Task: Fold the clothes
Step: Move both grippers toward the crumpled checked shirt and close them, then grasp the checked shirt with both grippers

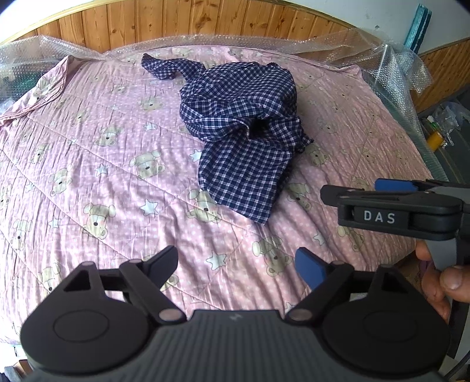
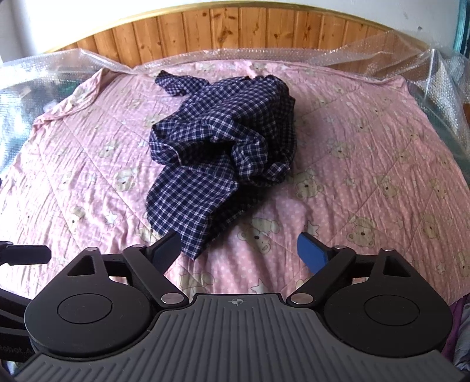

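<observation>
Navy checked shirt (image 1: 243, 129) lies crumpled in a heap at the middle of the frame, on a pink quilt (image 1: 88, 141) printed with bears and stars. One sleeve trails toward the upper left, near the bubble wrap (image 1: 35, 50) along the wooden headboard (image 1: 205, 20). At the bottom of the frame the left gripper (image 1: 238, 264) stands wide, nothing between its fingers. In the right wrist view the right gripper (image 2: 239, 249) also stands wide; the shirt's near hem lies beside its left finger.
</observation>
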Motion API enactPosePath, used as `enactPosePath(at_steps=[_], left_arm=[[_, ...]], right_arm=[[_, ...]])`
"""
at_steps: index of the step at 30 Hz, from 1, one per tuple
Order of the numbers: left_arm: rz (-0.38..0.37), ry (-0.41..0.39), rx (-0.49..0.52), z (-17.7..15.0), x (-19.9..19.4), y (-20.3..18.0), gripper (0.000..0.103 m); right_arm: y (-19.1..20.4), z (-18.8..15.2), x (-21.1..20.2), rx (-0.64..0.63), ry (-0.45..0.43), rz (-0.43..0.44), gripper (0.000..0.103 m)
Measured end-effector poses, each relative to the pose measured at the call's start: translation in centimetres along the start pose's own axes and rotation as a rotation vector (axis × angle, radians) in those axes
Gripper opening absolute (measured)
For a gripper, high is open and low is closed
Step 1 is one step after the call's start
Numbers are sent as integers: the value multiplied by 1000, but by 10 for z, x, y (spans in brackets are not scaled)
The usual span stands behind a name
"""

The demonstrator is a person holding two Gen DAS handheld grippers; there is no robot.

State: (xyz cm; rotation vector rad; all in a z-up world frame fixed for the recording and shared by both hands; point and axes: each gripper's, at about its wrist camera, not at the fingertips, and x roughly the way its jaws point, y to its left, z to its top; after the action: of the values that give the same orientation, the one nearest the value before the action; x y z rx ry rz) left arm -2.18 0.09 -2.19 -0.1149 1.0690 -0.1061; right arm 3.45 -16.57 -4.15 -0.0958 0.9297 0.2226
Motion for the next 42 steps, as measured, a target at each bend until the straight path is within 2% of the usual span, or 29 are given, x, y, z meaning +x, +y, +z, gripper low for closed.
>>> enactPosePath(at_steps=[3, 5, 6, 8, 9, 12, 22, 24, 25, 27, 28, 29, 30, 31, 32, 33, 39, 42], left_arm=[[0, 0, 15, -2, 0, -3, 77], [0, 0, 24, -3, -1, -5, 43], [-2, 6, 26, -3, 0, -5, 37], [-14, 12, 36, -6, 1, -6, 0], [-19, 9, 41, -7, 1, -7, 1], [-31, -4, 50, -9, 0, -7, 0], [-41, 4, 43, -6, 2, -8, 0], [-47, 11, 46, -5, 4, -9, 3], [-53, 16, 46, -4, 5, -9, 10], [-57, 18, 41, -3, 7, -9, 31], [-54, 15, 35, -2, 8, -9, 56], [-44, 6, 21, 0, 9, -9, 85], [-34, -6, 6, 2, 9, -8, 95], [-30, -25, -10, 4, 9, -6, 101], [-32, -31, -25, 8, 10, -4, 101], [-34, -36, -40, 11, 12, -2, 101], [-70, -49, -215, 41, 32, 21, 101], [-86, -26, -193, 64, 46, 25, 101]], right_arm=[[0, -1, 0, -4, 2, 5, 79], [0, -2, -1, -3, 6, 19, 67], [0, -2, -1, -2, 9, 27, 53], [0, -3, -1, -4, 14, 41, 14], [1, -4, 0, -6, 18, 46, 7], [3, -5, -2, -26, 7, 56, 0], [4, -3, -1, -24, 9, 48, 1], [3, -2, 2, -20, 19, 45, 4], [2, -2, 4, -18, 23, 45, 8], [1, -1, 7, -15, 29, 46, 15], [0, 0, 9, -15, 31, 48, 26], [0, 0, 10, -12, 33, 50, 48], [-2, 1, 12, -10, 31, 48, 61], [-4, 2, 15, -10, 27, 44, 79], [-5, 3, 17, -9, 24, 39, 88], [-7, 5, 19, -9, 21, 35, 90], [-29, 41, 53, -12, 15, 50, 90], [-37, 73, 82, 12, 6, 28, 90]])
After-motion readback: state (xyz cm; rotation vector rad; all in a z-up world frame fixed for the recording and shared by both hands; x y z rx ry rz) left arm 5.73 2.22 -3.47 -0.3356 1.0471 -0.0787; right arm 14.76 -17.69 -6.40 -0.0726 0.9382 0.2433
